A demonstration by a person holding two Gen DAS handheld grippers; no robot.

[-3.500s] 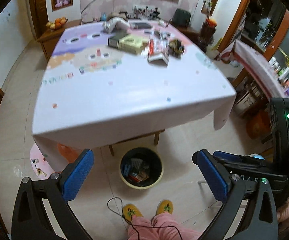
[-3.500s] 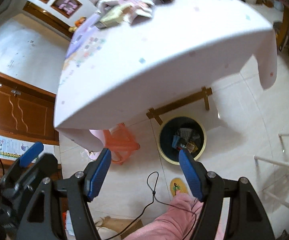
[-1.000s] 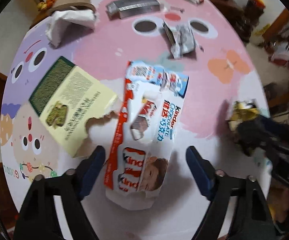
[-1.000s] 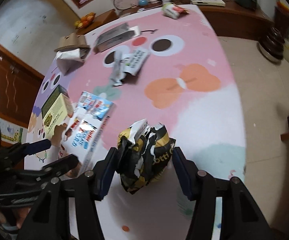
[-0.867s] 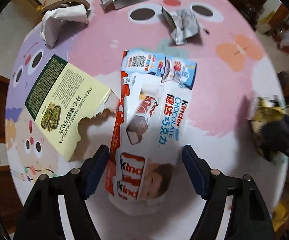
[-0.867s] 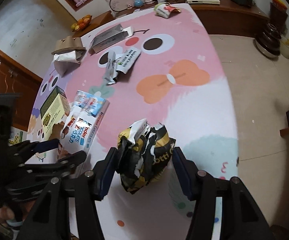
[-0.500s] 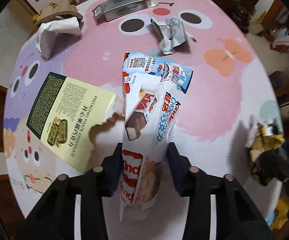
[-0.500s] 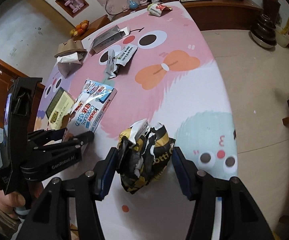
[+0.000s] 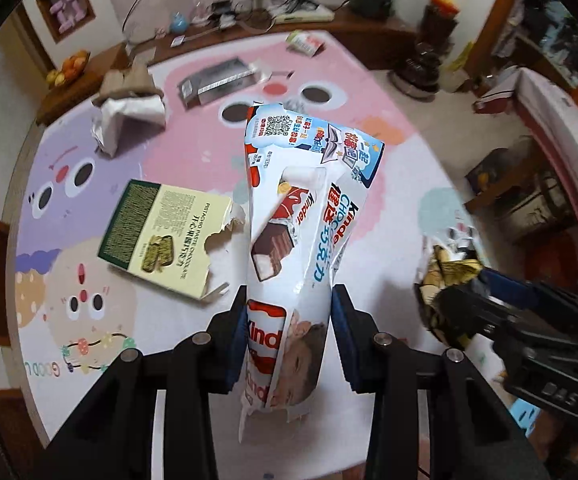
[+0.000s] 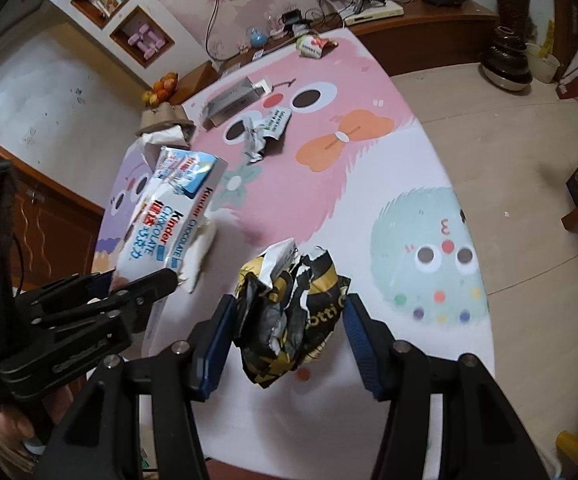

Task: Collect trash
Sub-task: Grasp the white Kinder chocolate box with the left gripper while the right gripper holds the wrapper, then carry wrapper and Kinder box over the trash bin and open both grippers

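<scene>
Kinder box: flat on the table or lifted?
Lifted. Kinder box is clamped between the left gripper pads, tilted up clear of the table.

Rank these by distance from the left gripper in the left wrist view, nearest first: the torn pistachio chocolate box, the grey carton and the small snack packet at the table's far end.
From the left gripper, shut on the Kinder wrapper:
1. Torn pistachio chocolate box, just left of the fingers.
2. Grey carton, past mid-table, slightly left.
3. Small snack packet, at the far edge.
</scene>
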